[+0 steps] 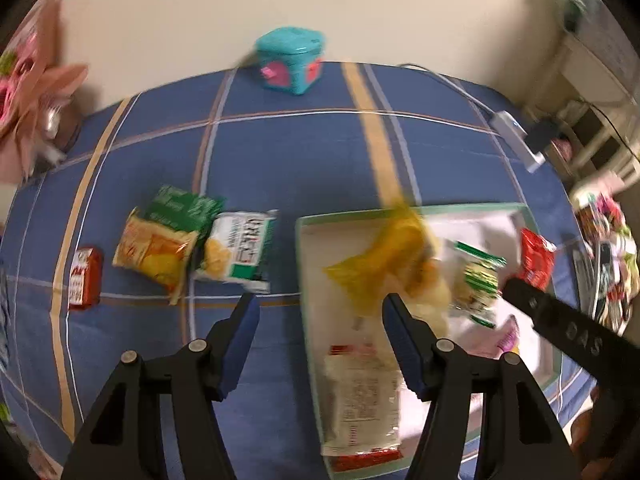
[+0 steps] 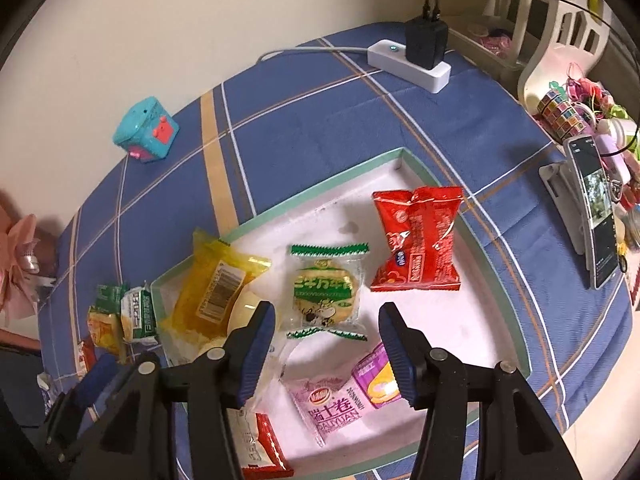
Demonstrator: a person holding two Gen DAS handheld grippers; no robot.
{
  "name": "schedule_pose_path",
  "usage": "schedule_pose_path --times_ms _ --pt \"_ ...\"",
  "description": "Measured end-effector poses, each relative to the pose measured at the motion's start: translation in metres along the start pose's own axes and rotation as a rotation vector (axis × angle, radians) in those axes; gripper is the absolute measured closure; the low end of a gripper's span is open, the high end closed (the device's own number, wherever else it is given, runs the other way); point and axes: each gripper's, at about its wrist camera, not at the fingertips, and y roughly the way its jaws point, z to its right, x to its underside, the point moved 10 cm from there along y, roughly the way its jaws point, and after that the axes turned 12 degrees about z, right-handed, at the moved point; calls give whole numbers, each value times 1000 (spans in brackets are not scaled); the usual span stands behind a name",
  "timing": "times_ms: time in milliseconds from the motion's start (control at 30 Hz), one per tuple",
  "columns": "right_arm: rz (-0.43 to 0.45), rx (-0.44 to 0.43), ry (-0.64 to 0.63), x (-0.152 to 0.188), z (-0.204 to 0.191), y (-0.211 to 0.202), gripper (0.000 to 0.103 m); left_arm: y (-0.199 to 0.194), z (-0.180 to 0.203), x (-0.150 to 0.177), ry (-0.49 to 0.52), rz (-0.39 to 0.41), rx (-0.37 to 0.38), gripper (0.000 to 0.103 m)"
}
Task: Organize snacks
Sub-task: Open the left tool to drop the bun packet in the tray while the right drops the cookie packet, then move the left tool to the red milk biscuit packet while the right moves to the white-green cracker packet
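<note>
My right fingers [image 2: 327, 354] are spread wide over the pink snack [image 2: 344, 396] in the white tray [image 2: 320, 178]. My left fingers [image 1: 320, 344] are spread too, holding nothing. Three snack bags [image 1: 192, 240] lie on the blue table [image 1: 304, 148].

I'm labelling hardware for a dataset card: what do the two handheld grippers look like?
Both the left gripper and the right gripper look alike: matte black angular linkage arms with silver round pivot pins, ending in ribbed blue pads. The right one's black body shows embossed letters in the left view. No cables or sleeves are visible.
</note>
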Motion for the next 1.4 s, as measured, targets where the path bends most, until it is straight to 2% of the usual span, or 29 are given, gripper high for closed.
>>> schedule_pose_path --times_ms 267,367,633,900,1133,1400 --pt "-4 -34 -104 16 -39 -4 45 -4 -60 -4 -122 12 -77 36" --pt "6 -34 -145 20 -51 -9 45 -8 -76 -5 -155 18 -93 32" --pt "28 -46 -196 25 -70 -19 40 -16 -95 -7 -189 31 -106 31" --pt "53 -18 -229 23 -71 -20 0 -22 -105 -12 -169 63 -131 11" --pt "84 -14 -246 21 -74 -24 0 -22 -116 -10 -162 79 -165 3" --pt "70 -15 -280 27 -81 -22 0 -28 -127 -9 -135 80 -174 2"
